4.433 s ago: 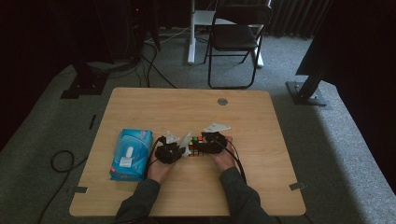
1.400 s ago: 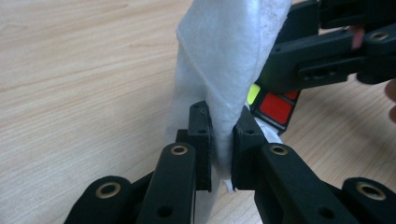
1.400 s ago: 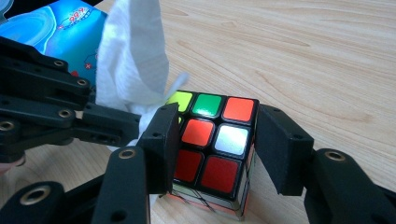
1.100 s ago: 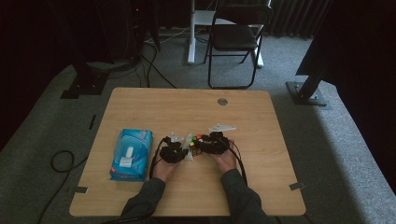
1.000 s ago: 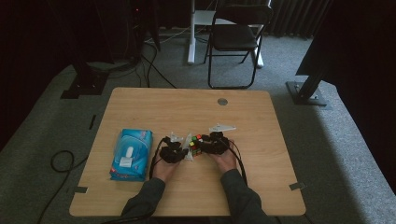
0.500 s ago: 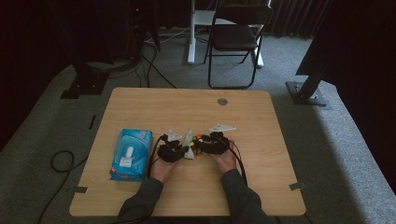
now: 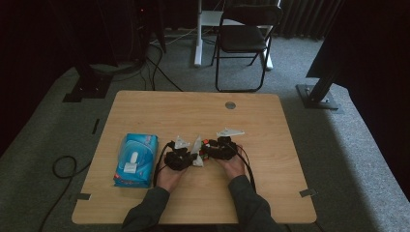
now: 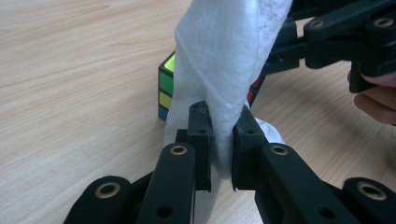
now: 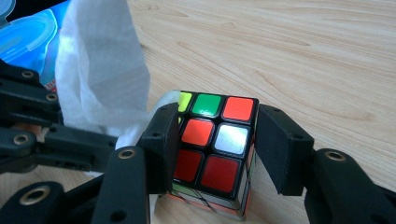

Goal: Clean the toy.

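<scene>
**Cube clamped, wipe pinched at mid-table**

In the high view, a wooden table (image 7: 270,121) with rounded corners is seen on grey carpet, a black folding chair (image 7: 241,38) standing behind it at the top of the frame. The left gripper (image 7: 186,157) and the right gripper (image 7: 212,149) are held close together just below the centre of the frame, with a white wipe (image 7: 197,145) raised between them. A blue soft pack of wipes (image 7: 136,159) with a white flip lid lies at the left of the table; its printing is too small to be read.

In the left gripper view, the wipe (image 8: 224,70), a thin fibrous sheet, is pinched between the black jaws at lower centre and rises to the top edge. A cube (image 8: 166,88) with black edges and glossy yellow, green and blue stickers is seen behind it on the pale wood grain.

In the right gripper view, the cube (image 9: 212,144) is clamped between the jaws at centre, standing on the table; red, orange, green and white squares are shown. The crumpled wipe (image 9: 100,74) is seen at upper left, touching the cube's left side, with the blue pack (image 9: 32,35) in the corner, no lettering legible
</scene>
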`<state>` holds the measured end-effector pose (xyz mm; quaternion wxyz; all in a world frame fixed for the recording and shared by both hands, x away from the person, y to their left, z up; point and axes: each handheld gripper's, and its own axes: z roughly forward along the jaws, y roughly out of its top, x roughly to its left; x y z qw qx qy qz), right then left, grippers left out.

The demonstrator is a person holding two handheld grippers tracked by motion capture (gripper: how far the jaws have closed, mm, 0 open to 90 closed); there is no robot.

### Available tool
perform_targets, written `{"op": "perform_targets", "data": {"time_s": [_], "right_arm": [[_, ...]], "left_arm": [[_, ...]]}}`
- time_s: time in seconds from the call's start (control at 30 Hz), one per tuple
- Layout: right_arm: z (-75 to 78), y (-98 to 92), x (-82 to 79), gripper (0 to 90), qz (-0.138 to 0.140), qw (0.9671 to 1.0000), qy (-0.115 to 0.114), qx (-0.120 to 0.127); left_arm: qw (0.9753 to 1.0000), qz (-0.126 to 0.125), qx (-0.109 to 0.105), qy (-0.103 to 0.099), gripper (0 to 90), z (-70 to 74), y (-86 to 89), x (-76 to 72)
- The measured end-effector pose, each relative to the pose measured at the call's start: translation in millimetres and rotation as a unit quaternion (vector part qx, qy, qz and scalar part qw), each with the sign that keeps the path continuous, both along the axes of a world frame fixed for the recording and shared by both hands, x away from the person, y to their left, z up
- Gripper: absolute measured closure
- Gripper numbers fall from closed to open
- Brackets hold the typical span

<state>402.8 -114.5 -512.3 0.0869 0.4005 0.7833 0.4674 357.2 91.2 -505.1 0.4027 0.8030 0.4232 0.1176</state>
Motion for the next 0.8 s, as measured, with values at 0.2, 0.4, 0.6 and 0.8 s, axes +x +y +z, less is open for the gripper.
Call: {"op": "perform_targets", "data": {"time_s": [0.2,0.4,0.6,0.8], "right_arm": [[0.0,0.0,0.0,50.4,0.000,1.0000,0.000,0.000],[-0.1,-0.1,0.2,50.4,0.001,1.0000,0.000,0.000],[-0.3,-0.7,0.2,50.4,0.002,1.0000,0.001,0.002],[0.9,-0.1,-0.5,51.5,0.015,0.9999,0.001,-0.001]], "left_arm": [[0.9997,0.014,0.009,0.018,81.2,-19.4,-2.1,3.1],[0.9991,0.021,0.009,0.036,80.8,-33.5,-0.9,10.7],[0.9987,0.042,0.004,0.028,80.7,-22.8,10.1,17.1],[0.9980,0.060,0.006,0.021,80.5,-14.7,20.5,30.5]]}}
